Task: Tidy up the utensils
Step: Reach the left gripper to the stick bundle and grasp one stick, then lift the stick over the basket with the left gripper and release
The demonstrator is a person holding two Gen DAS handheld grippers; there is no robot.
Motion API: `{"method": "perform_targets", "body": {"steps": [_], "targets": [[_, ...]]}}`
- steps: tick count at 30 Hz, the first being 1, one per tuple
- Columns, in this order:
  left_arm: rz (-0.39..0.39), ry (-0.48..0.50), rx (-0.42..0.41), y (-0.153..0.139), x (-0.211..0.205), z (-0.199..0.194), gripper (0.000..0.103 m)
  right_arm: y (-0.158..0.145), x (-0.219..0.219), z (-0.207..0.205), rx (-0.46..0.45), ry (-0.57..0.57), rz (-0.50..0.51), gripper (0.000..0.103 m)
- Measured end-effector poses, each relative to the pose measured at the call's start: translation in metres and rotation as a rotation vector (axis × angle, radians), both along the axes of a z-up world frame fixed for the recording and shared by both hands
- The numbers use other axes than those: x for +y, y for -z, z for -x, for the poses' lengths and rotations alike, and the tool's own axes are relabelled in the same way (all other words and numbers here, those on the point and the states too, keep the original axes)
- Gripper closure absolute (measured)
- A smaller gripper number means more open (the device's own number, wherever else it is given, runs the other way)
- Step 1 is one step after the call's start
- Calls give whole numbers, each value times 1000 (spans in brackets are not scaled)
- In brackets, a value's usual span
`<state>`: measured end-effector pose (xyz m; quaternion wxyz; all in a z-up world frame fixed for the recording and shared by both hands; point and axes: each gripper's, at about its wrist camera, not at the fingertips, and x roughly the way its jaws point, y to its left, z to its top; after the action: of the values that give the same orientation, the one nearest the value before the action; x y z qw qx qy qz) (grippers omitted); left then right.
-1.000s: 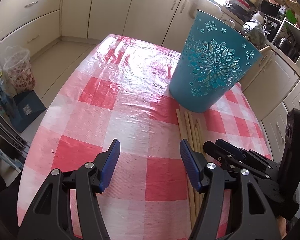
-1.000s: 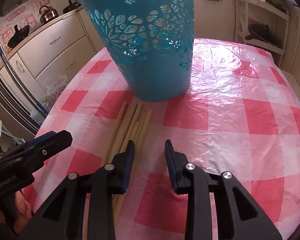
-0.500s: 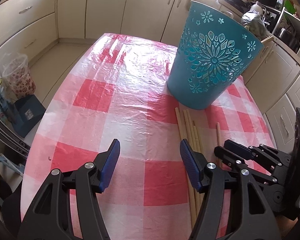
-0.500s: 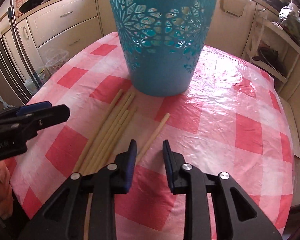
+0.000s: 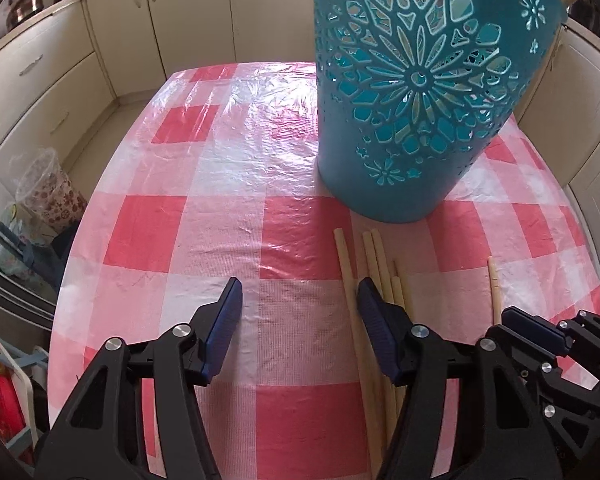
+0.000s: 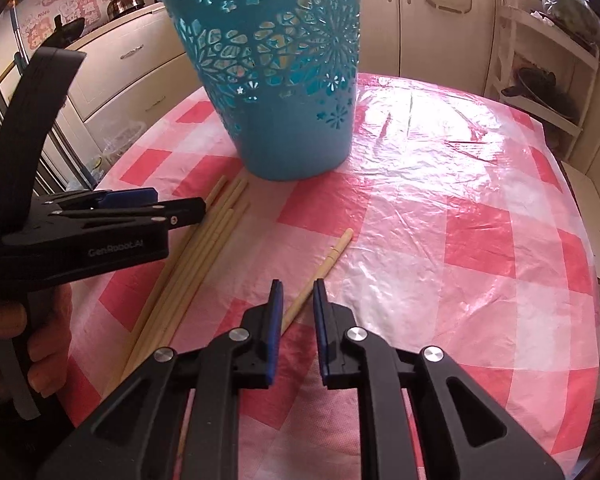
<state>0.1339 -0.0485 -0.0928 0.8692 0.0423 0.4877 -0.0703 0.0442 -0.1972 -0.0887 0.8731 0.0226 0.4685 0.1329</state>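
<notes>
Lone chopstick point(image 6: 327, 264) lies btwn right gripper point(image 6: 298, 300) tips, jaws narrowly apart, prob. not touching; pale, tapered. Left gripper point(image 5: 298, 308) wide open, empty.

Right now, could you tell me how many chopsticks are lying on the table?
6 visible: five bundled side by side in front of the basket, one alone to their right; more may be hidden.

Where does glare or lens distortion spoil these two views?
Right wrist: window glare whitens the tablecloth right of the bucket. Left wrist: milder sheen left of the bucket. Both: fisheye bends the table edges, corners vignette; chopsticks stay sharp.
</notes>
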Motion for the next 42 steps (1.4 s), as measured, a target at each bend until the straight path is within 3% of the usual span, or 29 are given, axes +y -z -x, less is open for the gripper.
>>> {"method": "perform_targets", "body": {"steps": [2, 4, 6, 11, 16, 23, 26, 30, 33, 37, 42], "targets": [[-24, 20, -9, -1, -5, -1, 66, 0, -4, -1, 7, 4, -18, 88], [-27, 51, -4, -3, -11, -1, 91, 0, -5, 0, 8, 3, -25, 88], [-38, 81, -1, -5, -18, 0, 97, 0, -6, -1, 9, 3, -32, 88], [49, 87, 28, -12, -4, 5, 98, -1, -12, -2, 15, 10, -76, 87], [203, 59, -66, -60, 32, 31, 98, 0, -22, -2, 30, 18, -130, 87], [450, 62, -389, -173, 64, 53, 98, 0, -20, 0, 23, 9, -124, 81], [507, 73, -516, -215, 57, 44, 98, -2, -15, 2, 15, -7, -115, 76], [517, 67, -635, -249, 36, 21, 98, -1, -14, 0, 15, -11, -117, 75], [513, 37, -691, -258, 22, -4, 98, 0, -17, -2, 20, -9, -139, 75], [489, 9, -735, -248, 3, -39, 98, 0, -20, -2, 23, -9, -154, 74], [459, -25, -688, -220, -7, -68, 98, 0, -22, -1, 27, -6, -173, 74]]}}
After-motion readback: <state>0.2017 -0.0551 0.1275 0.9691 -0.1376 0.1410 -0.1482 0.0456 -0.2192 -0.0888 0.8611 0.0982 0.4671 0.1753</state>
